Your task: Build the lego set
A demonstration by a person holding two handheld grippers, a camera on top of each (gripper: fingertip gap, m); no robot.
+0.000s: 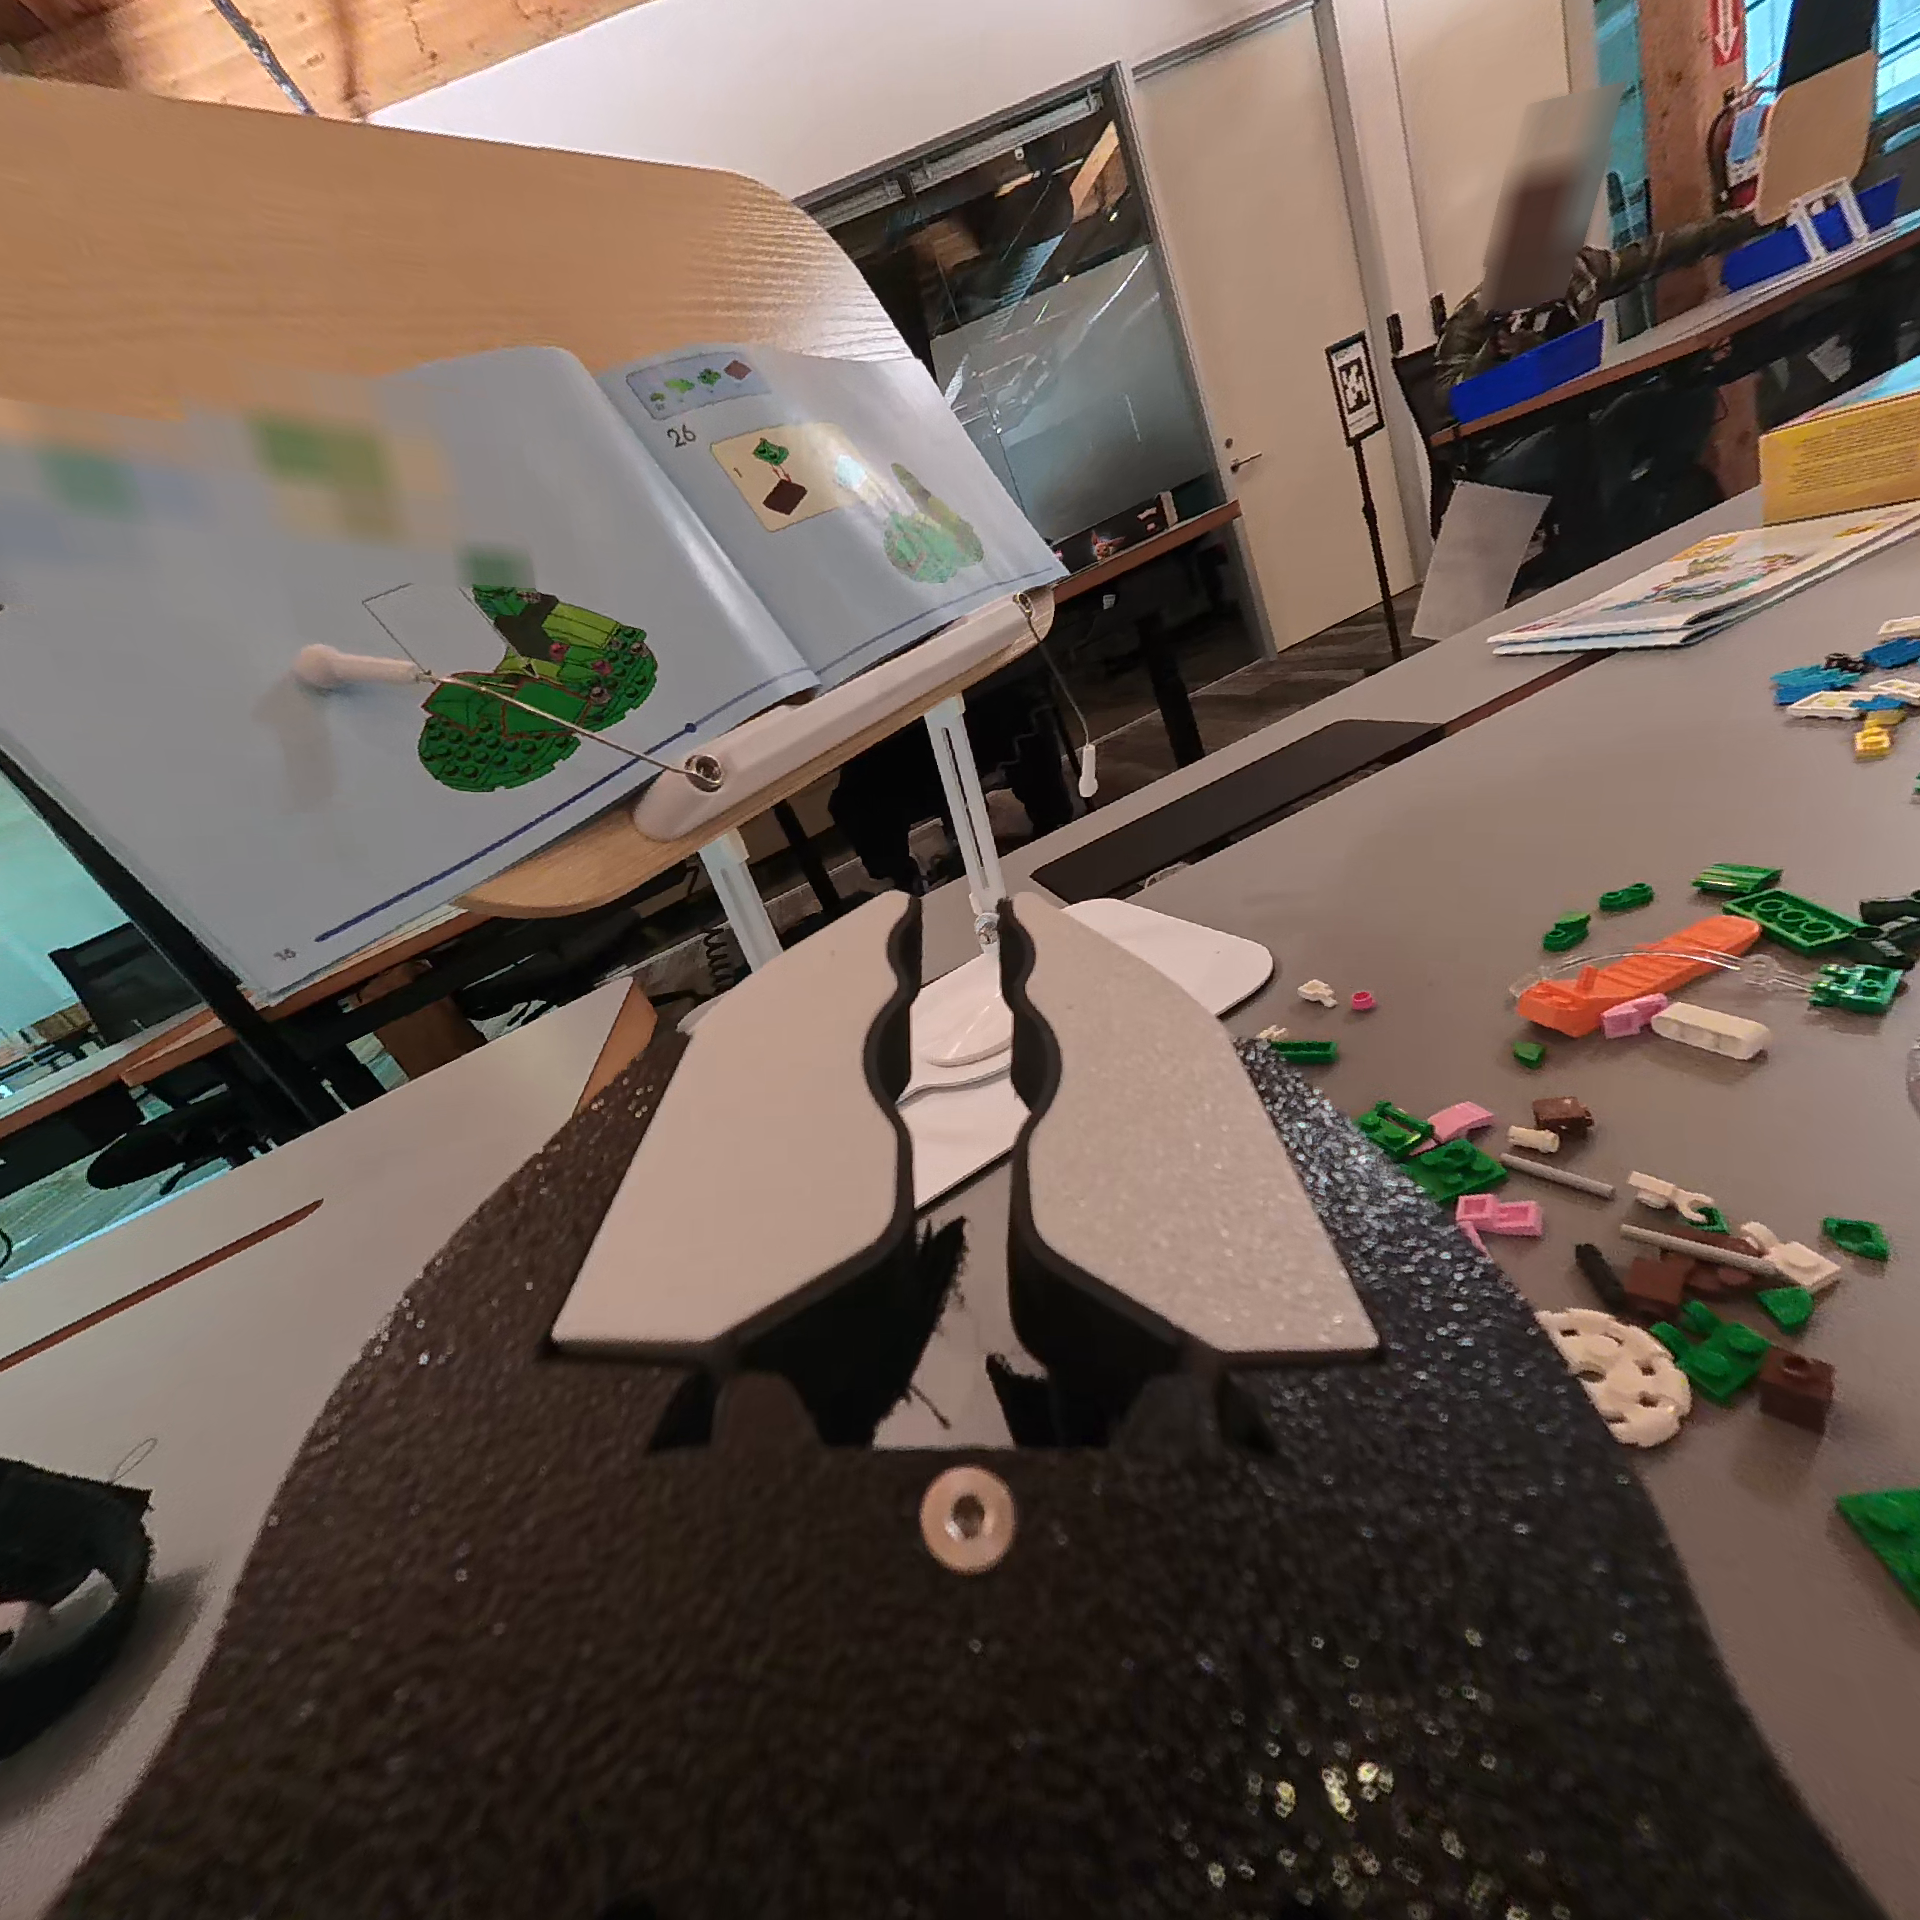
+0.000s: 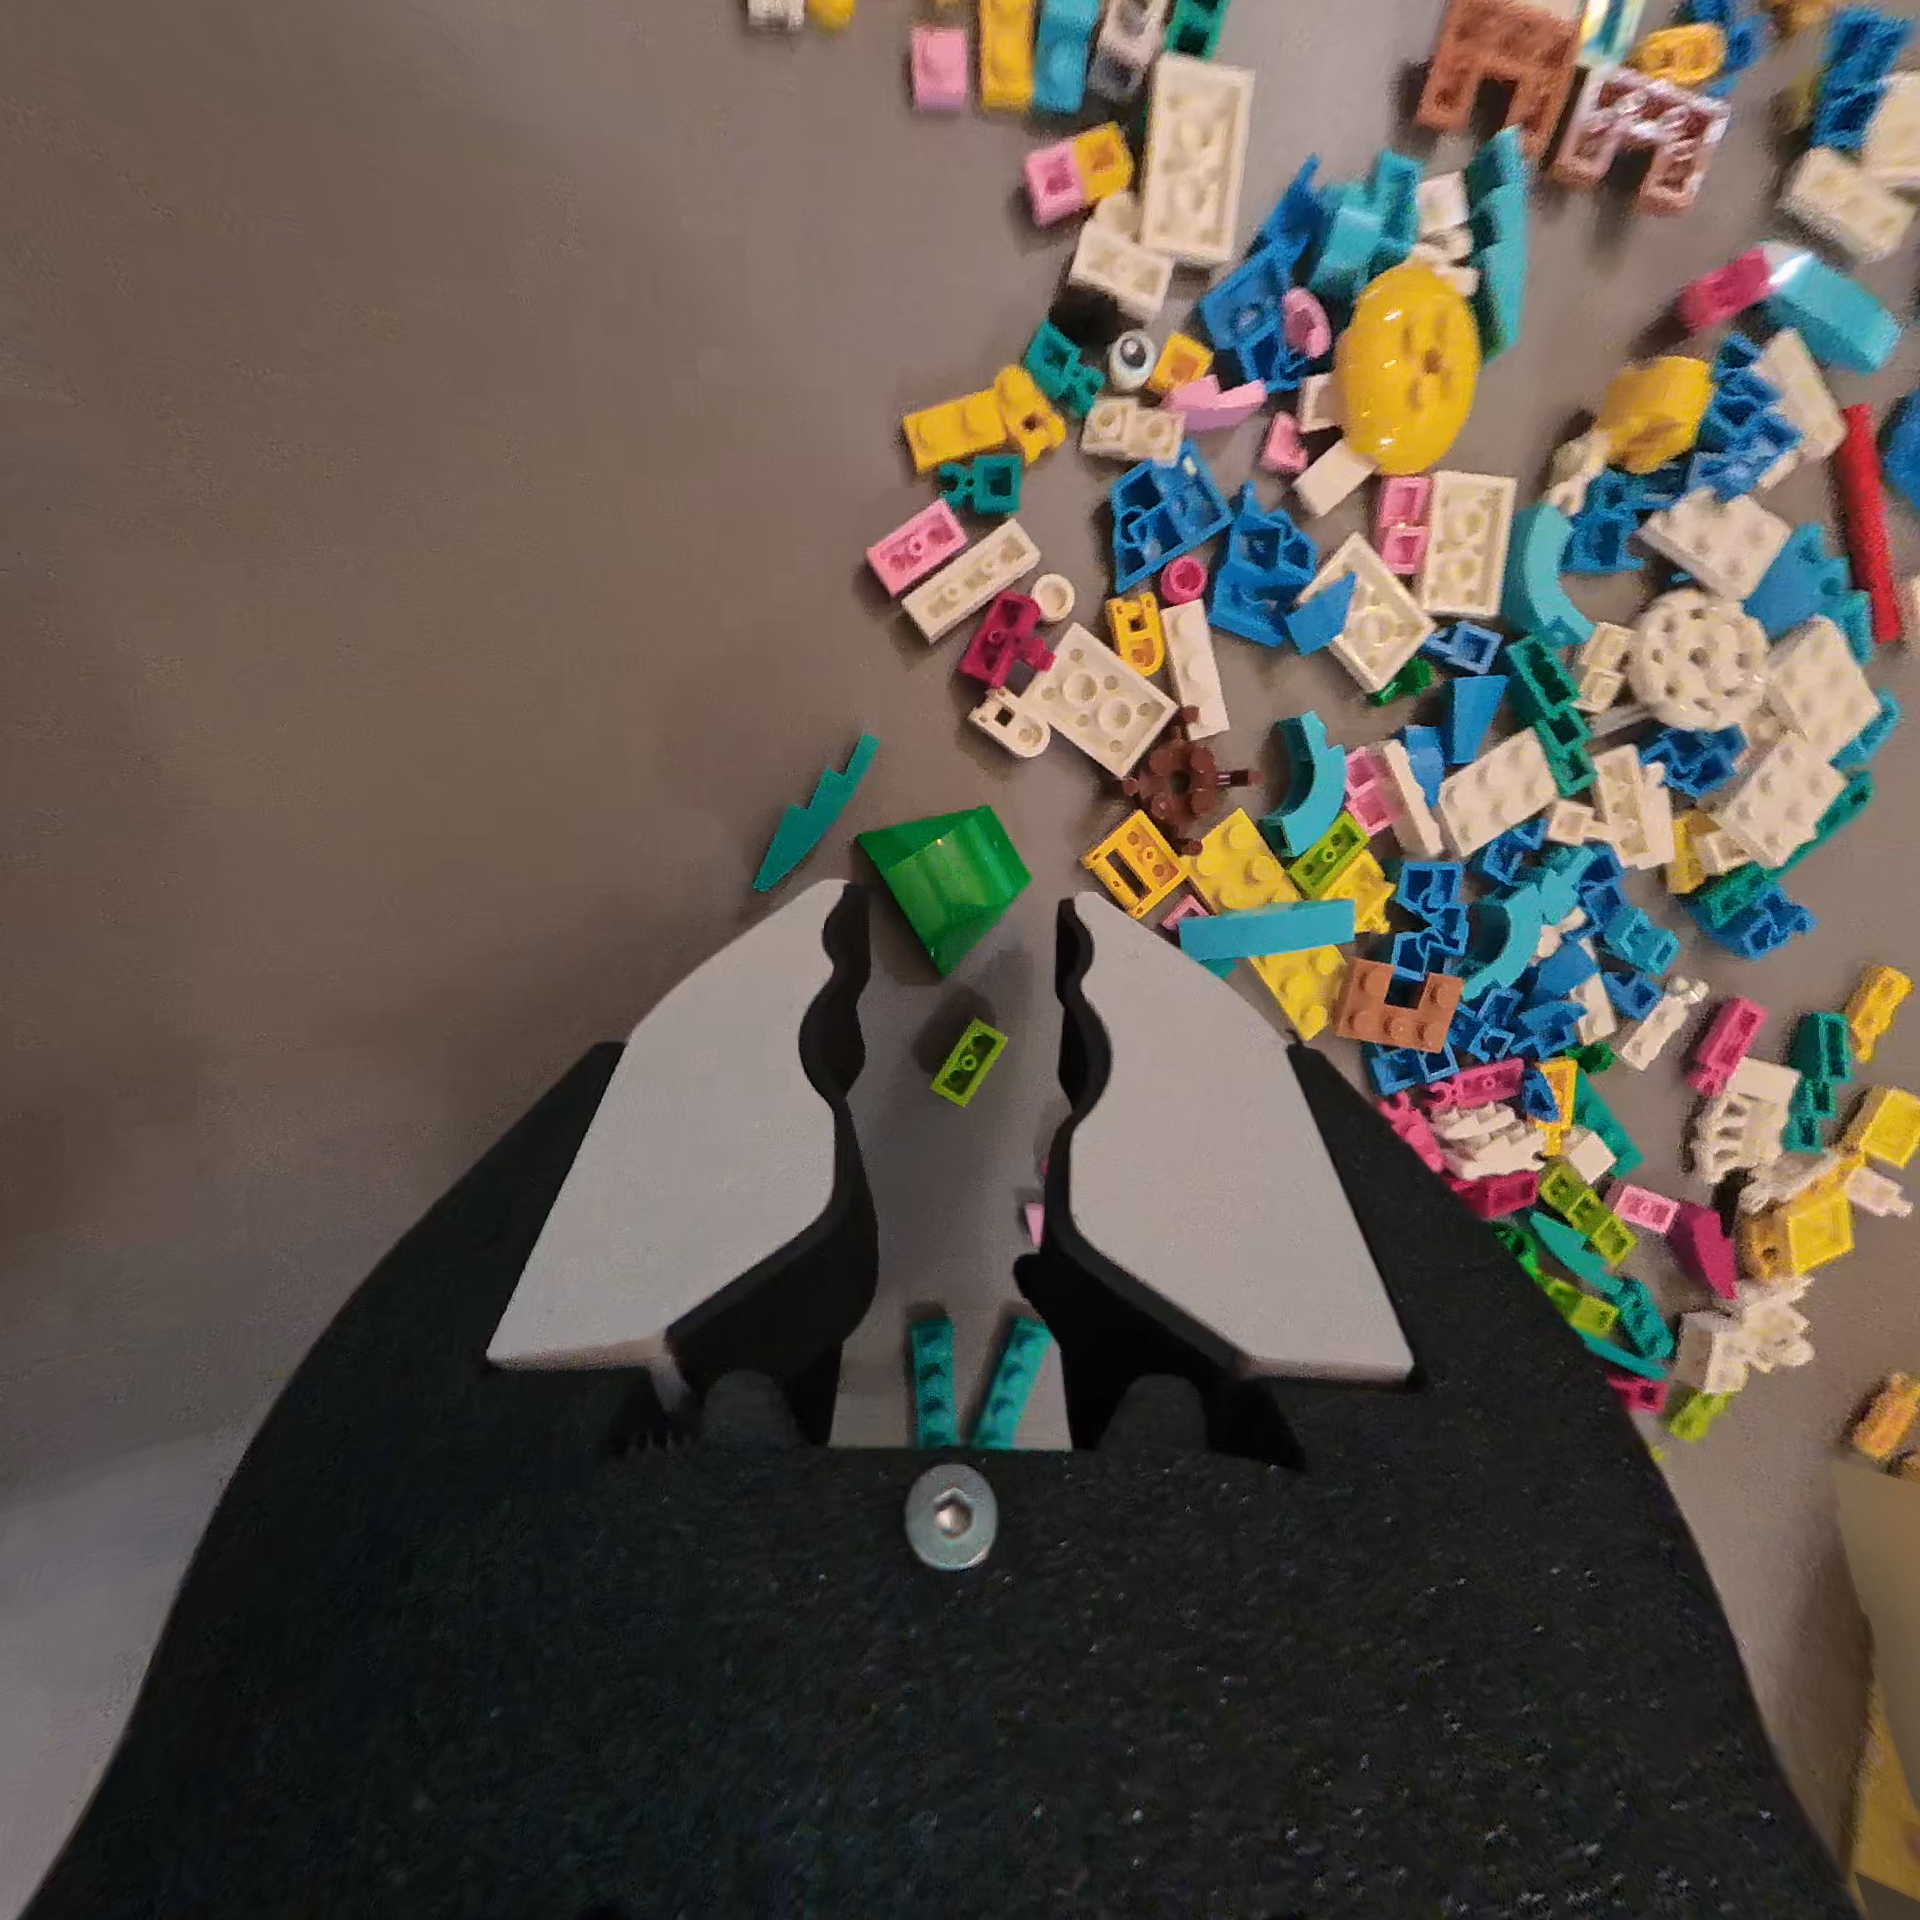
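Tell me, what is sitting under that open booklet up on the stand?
The instruction booklet rests on a tilted wooden board, with a white ledge along its lower edge. White legs and a white base plate hold it on the grey table. The board behind the pages is covered.

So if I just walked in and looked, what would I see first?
Probably the huge jumble of colourful bricks spread over the grey table, with a big yellow dome piece shining in the middle. The right gripper hangs open above a see-through green slope. On the other side, an open instruction booklet sits on a wooden stand.
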